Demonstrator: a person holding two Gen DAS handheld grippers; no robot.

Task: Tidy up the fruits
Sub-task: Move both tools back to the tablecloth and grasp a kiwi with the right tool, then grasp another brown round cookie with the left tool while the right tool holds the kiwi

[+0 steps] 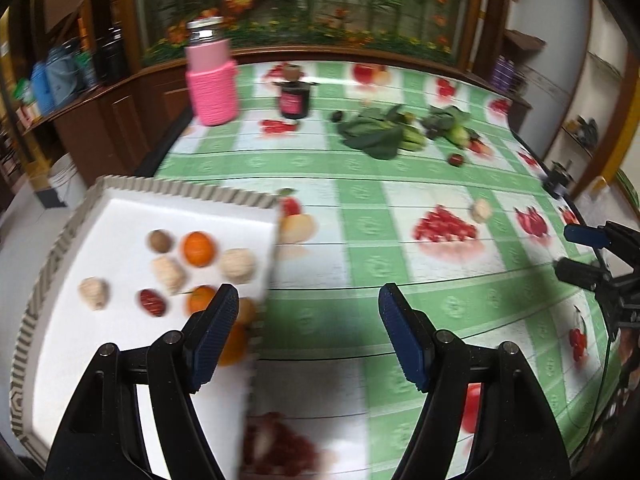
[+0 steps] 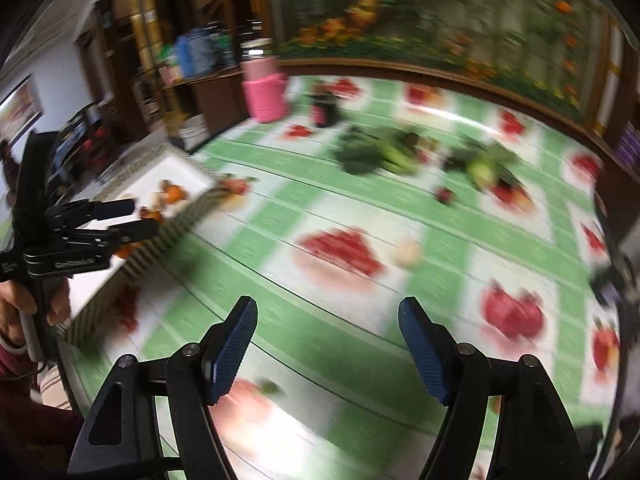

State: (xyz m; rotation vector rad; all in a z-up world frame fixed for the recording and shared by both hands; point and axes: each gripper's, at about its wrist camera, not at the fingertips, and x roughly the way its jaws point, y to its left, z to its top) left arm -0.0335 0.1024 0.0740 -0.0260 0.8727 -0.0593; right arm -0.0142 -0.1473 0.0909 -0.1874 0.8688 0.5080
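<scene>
A white tray (image 1: 120, 208) with a ribbed rim lies at the table's left edge. It holds oranges (image 1: 198, 248), a brown walnut (image 1: 160, 241), a red date (image 1: 152, 302) and several pale round fruits (image 1: 238, 266). My left gripper (image 1: 308, 294) hangs open over the tray's right rim with nothing between its fingers; it also shows in the right wrist view as the left gripper (image 2: 128, 218). My right gripper (image 2: 328, 304) is open and empty above the tablecloth, and appears at the right edge as the right gripper (image 1: 576, 252). One pale fruit (image 1: 481, 211) lies loose on the cloth, and a small dark red fruit (image 1: 456, 159) lies farther back.
Leafy greens and green vegetables (image 1: 380, 132) are piled at the far middle of the table. A pink bottle (image 1: 212, 80) and a dark jar (image 1: 295, 100) stand at the far left. The green checked cloth has printed fruit pictures. A hand (image 2: 24, 304) holds the left gripper's handle.
</scene>
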